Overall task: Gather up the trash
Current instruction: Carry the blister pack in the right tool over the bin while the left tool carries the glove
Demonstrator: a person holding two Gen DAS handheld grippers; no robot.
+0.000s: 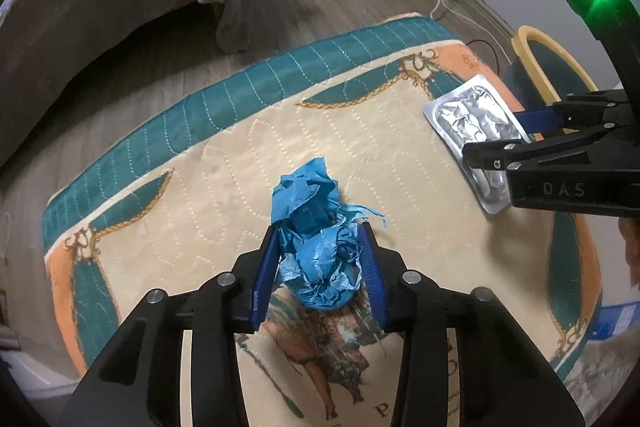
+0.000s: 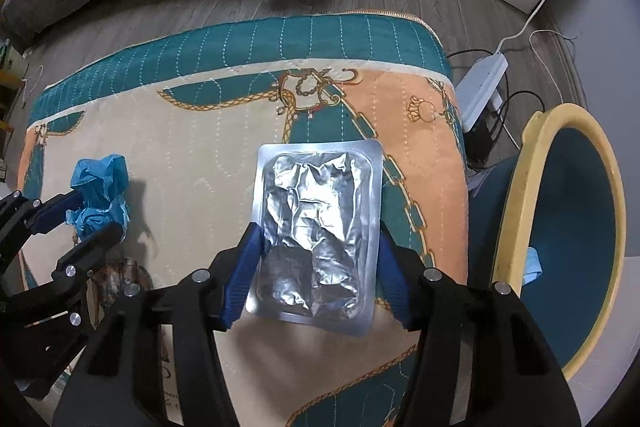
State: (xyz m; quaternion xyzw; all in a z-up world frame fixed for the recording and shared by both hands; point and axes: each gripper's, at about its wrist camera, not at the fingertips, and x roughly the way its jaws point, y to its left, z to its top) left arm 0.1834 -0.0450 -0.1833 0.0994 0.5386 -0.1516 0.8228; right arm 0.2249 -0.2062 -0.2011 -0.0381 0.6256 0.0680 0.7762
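Left claw [image 1: 320, 267] clenches the crumpled blue paper [image 1: 316, 239] on the quilted bench [image 1: 224, 163] while the right claw [image 2: 316, 271] pinches the flat foil pack [image 2: 316, 239] by its edges, both likely bound for the yellow-rimmed bin [image 2: 516, 203] just beside the bench

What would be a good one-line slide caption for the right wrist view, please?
Right gripper straddling a crinkled silver foil pack on the patterned quilted mat, beside a yellow-rimmed bin.
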